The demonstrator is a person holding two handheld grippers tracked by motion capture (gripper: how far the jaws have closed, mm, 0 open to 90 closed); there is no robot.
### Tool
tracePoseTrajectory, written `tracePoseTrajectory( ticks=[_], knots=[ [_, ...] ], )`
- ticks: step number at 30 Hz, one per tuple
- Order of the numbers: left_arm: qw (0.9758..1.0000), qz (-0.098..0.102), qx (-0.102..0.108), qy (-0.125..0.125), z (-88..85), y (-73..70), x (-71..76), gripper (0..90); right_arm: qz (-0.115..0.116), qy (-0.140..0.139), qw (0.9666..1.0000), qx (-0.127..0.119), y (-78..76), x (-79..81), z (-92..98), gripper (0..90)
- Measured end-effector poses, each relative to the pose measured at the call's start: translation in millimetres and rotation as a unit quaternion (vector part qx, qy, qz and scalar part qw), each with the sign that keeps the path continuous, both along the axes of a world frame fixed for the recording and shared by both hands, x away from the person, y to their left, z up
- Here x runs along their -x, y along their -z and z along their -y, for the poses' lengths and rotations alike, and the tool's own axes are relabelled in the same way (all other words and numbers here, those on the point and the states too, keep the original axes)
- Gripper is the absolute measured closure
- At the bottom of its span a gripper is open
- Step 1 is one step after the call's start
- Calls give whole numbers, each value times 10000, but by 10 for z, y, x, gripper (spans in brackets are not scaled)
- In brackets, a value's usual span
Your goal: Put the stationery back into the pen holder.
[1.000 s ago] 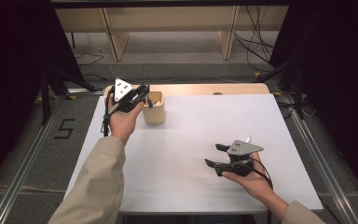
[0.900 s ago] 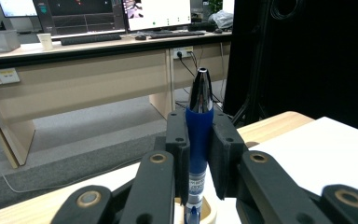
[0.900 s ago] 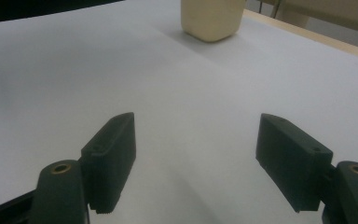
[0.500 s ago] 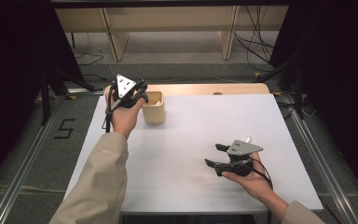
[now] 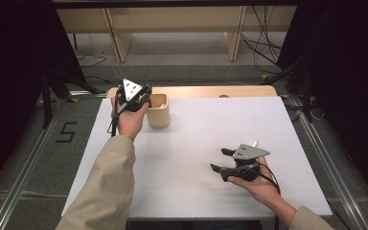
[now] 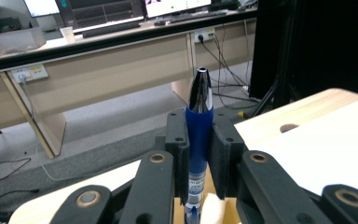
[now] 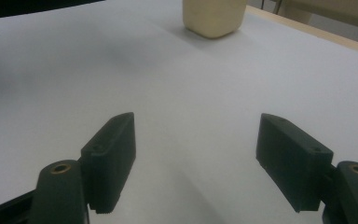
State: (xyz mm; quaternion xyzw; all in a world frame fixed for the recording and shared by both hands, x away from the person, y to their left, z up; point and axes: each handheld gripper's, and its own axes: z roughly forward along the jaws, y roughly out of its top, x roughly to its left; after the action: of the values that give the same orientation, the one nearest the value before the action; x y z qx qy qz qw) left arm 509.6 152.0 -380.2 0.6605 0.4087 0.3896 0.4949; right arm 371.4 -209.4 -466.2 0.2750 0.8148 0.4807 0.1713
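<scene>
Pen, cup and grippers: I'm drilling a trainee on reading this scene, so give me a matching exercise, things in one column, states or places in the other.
Things:
1. pen
2. cup
3. left gripper
4. right gripper

States or places:
A. open, with nothing between its jaws
B. blue with a silver tip, upright
C. shut on the pen
D. pale wood, standing near the table's far left corner

Pairs: 1-B, 2-D, 3-C, 4-A

The pen (image 6: pixel 198 135) has a glossy blue plastic barrel and a shiny chrome tip, the cup (image 5: pixel 157 109) looks like smooth pale wood, and the table (image 5: pixel 191 158) wears a matt white sheet.
</scene>
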Motion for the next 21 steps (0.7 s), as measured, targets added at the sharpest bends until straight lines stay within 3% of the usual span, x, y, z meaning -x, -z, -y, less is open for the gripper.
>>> tracePoseTrajectory(
  ticks=[9,10,11,16,19,21],
  knots=[
    [9997,-240,-16,-66,0,163,-67,792,-7,-25,10000,23,6,-1,-5,293],
    [9996,-284,-6,-66,-2,179,-70,793,-99,-48,9998,161,-11,5,7,293],
    [9995,-297,-12,-96,1,198,-76,792,-17,-33,10000,27,7,0,-6,293],
    [9990,-432,-40,-123,13,278,-106,792,-27,-18,10000,16,10,0,-12,293],
    [9988,-470,-11,-143,20,308,-120,792,-105,-63,9998,178,-8,4,3,293],
    [9988,-467,-14,-163,26,322,-126,792,-18,-37,10000,42,11,-2,-10,293]
  ],
)
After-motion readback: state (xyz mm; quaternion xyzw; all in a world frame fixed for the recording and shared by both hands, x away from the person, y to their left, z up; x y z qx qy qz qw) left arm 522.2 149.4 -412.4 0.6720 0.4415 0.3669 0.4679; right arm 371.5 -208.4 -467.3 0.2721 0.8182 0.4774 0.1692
